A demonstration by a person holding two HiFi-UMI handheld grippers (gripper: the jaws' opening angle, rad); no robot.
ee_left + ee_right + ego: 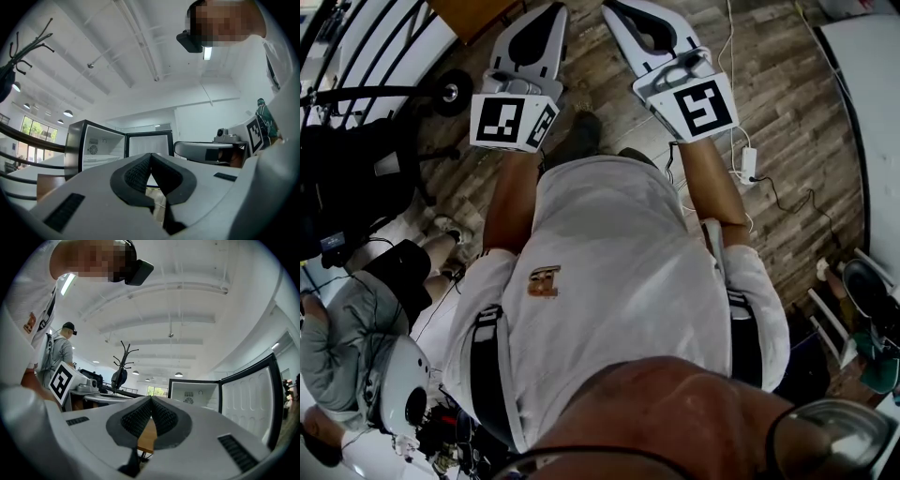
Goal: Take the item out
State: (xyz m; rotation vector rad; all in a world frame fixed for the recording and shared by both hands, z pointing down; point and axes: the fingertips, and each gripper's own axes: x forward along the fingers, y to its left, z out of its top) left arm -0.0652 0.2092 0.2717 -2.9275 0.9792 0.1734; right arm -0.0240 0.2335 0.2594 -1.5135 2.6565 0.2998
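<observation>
A small black fridge (93, 146) stands ahead with its door (147, 144) swung open; its white inside shows a shelf and a fan, and I can make out no item in it. In the right gripper view the same fridge (194, 394) sits right of centre, its door (248, 397) open toward me. My left gripper (150, 155) is shut with nothing between its pads. My right gripper (151, 398) is shut and empty too. In the head view both are held out side by side in front of my chest, the left gripper (551, 9) and the right gripper (614, 7), over the wood floor.
A wooden table (146, 437) lies just beyond the right jaws. A coat rack (123, 359) and desks stand to the left, with another person (58, 350) nearby. A seated person (347, 328) is at my lower left. Cables and a charger (748, 164) lie on the floor.
</observation>
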